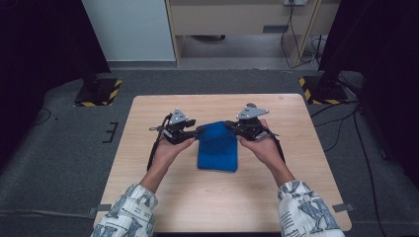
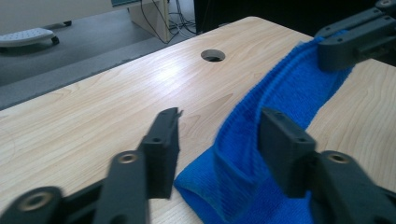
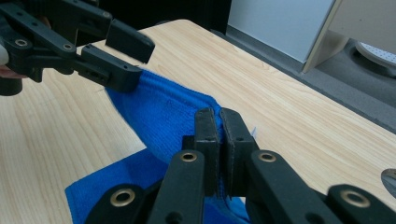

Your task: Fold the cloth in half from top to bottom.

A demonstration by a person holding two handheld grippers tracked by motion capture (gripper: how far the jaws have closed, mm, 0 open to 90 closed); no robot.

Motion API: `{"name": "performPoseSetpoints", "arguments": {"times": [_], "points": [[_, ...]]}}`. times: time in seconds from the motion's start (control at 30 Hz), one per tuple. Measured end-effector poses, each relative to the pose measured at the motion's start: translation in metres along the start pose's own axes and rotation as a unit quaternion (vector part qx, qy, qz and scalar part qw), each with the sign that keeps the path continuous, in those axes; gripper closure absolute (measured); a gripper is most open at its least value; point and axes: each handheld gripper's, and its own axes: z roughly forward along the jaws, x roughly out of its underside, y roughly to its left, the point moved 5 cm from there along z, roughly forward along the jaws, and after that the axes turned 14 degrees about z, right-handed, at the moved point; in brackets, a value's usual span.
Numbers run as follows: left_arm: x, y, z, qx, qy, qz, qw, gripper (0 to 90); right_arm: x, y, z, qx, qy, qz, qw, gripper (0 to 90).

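— Two grippers are seen at the blue towel (image 1: 217, 146), mid-table (image 1: 163, 207)?
— Yes. The right gripper (image 3: 218, 122) is clamped on its raised edge; the left gripper (image 2: 219, 133) is parted around it.

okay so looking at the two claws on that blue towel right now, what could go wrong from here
The left claw stands open with the folded blue terry towel edge loose between its pads, so that corner may drop and spoil the fold. The right claw is shut on the other raised edge; pulling alone could drag the towel skewed across the light wooden table.
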Motion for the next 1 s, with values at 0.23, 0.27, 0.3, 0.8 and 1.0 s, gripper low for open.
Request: {"name": "performPoseSetpoints", "arguments": {"times": [0.23, 0.27, 0.3, 0.8, 1.0], "points": [[-0.003, 0.001, -0.007, -0.003, -0.016, -0.008, 0.9998, 35.1, 0.008, 0.001, -0.001, -0.003, 0.004, 0.001, 1.0, 86.9], [-0.002, 0.001, -0.008, -0.003, -0.017, -0.009, 0.9998, 34.0, 0.009, 0.001, -0.001, -0.003, 0.005, 0.0, 1.0, 86.9], [-0.002, 0.001, -0.008, -0.003, -0.018, -0.012, 0.9998, 32.2, 0.01, 0.001, -0.001, -0.003, 0.005, 0.001, 1.0, 86.9], [0.01, 0.003, -0.009, 0.0, -0.015, -0.037, 0.9992, 14.4, 0.033, 0.009, -0.004, -0.011, 0.024, -0.012, 0.9996, 86.8], [0.017, 0.004, -0.011, 0.0, -0.011, -0.038, 0.9992, 13.8, 0.042, 0.013, -0.005, -0.013, 0.034, -0.019, 0.9992, 86.8]]}}
